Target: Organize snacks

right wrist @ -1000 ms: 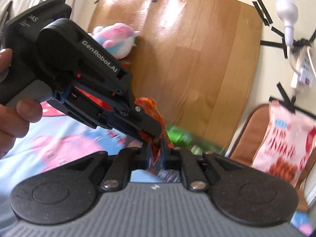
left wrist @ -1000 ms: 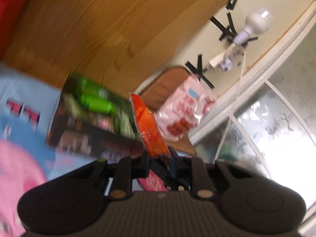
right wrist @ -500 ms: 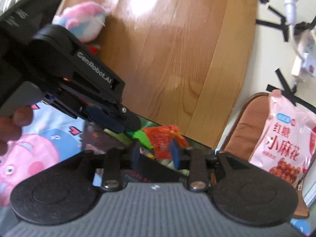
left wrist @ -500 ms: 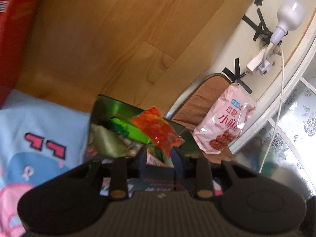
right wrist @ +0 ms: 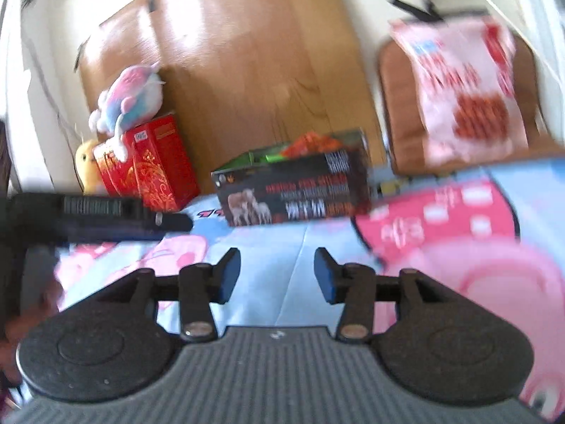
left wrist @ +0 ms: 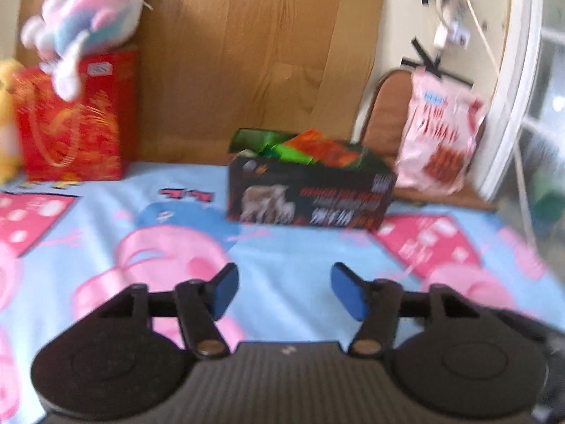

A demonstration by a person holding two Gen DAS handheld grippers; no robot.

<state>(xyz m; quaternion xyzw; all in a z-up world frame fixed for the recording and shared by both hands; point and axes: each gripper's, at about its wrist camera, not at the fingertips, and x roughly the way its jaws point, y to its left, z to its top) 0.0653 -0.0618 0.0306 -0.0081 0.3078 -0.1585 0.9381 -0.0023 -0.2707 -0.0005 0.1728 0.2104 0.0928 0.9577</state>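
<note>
Cartoon-print bedsheet (left wrist: 282, 251) carries the snack box (left wrist: 310, 194), filled with packets (left wrist: 317, 148); your left gripper (left wrist: 280, 291) and right gripper (right wrist: 277, 275), fingers just spread and empty, hang back from it.

A snack box (left wrist: 310, 194) stood on the cartoon-print sheet (left wrist: 282, 265), before a wood panel (left wrist: 254, 53), with snack packets (left wrist: 317, 148) in it. To its left stood a gift box (left wrist: 74, 123) with a plush toy (left wrist: 84, 31) on top. To its right, a snack bag (left wrist: 441, 134) leaned against a chair cushion (left wrist: 385, 113).
</note>
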